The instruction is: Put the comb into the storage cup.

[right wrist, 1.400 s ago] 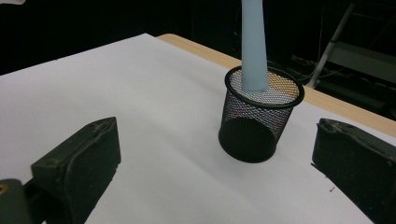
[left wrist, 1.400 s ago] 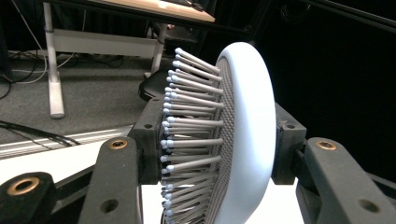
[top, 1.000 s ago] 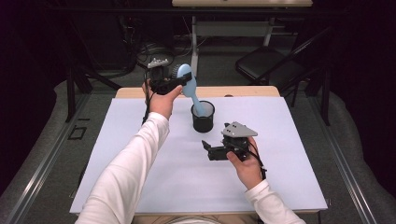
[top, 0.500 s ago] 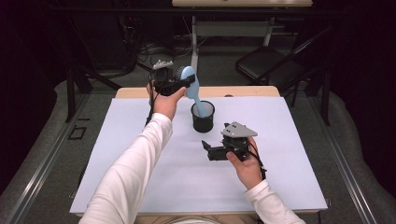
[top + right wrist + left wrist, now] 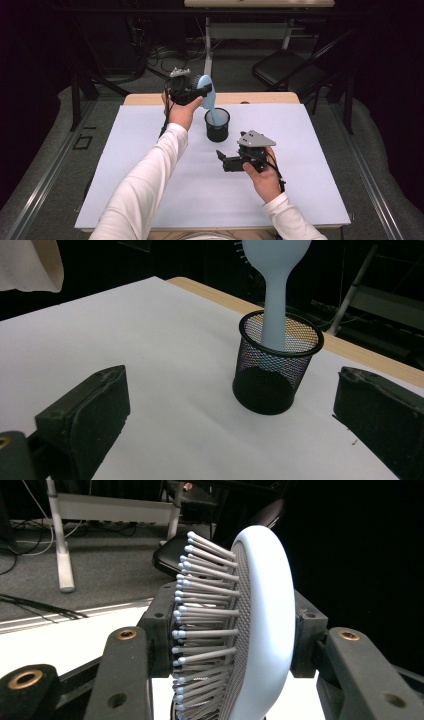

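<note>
A light blue hairbrush (image 5: 208, 96) hangs handle-down, its handle inside a black mesh cup (image 5: 217, 131) at the back middle of the white table cover (image 5: 125, 165). My left gripper (image 5: 200, 94) is shut on the brush head (image 5: 260, 630), one jaw against the bristles and one against the smooth back. My right gripper (image 5: 223, 161) rests low over the table just in front of the cup, open, with nothing between its jaws. In the right gripper view the cup (image 5: 277, 375) stands ahead of the right gripper (image 5: 232, 405), with the brush handle (image 5: 275, 305) dipping into it.
The wooden table edge (image 5: 260, 97) runs just behind the cup. A dark folding chair (image 5: 287, 75) and a desk frame (image 5: 250, 30) stand on the floor beyond. Bare white cover lies to the left and right of the cup.
My left hand has carried the brush a little to the right and down, so the handle sits deeper in the cup. The right gripper has stayed put.
</note>
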{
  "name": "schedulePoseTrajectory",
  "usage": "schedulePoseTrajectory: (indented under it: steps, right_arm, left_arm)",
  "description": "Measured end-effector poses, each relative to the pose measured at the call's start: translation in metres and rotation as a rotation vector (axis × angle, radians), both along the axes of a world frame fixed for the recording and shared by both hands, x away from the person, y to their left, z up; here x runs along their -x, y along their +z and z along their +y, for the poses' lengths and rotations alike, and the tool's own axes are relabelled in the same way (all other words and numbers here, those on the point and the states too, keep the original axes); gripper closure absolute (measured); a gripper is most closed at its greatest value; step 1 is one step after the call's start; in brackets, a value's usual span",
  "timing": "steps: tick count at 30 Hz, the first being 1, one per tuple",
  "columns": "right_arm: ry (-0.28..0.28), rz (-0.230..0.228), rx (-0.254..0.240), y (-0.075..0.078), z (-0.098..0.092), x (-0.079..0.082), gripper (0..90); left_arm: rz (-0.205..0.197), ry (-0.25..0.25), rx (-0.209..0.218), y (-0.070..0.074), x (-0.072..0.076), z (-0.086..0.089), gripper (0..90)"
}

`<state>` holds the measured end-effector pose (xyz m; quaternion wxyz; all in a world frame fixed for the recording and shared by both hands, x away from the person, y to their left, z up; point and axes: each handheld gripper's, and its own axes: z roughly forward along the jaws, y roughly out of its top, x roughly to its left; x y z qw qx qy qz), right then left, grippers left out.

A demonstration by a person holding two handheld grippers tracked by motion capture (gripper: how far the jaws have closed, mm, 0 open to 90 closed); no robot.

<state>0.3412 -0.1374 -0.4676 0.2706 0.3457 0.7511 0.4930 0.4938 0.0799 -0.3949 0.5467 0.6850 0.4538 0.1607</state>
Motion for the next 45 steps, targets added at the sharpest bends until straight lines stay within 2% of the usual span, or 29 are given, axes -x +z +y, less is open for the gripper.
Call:
schedulePoseTrajectory:
  steps: [27,45]
  right_arm:
    - [-0.012,0.0,0.002,0.0,-0.002,-0.001,1.6]
    - [-0.009,0.002,0.002,0.0,-0.002,-0.001,1.5]
  left_arm:
    - [0.007,-0.004,-0.083,-0.015,-0.002,-0.015,50.5]
    - [0.016,0.001,-0.094,-0.024,-0.004,-0.016,50.5]
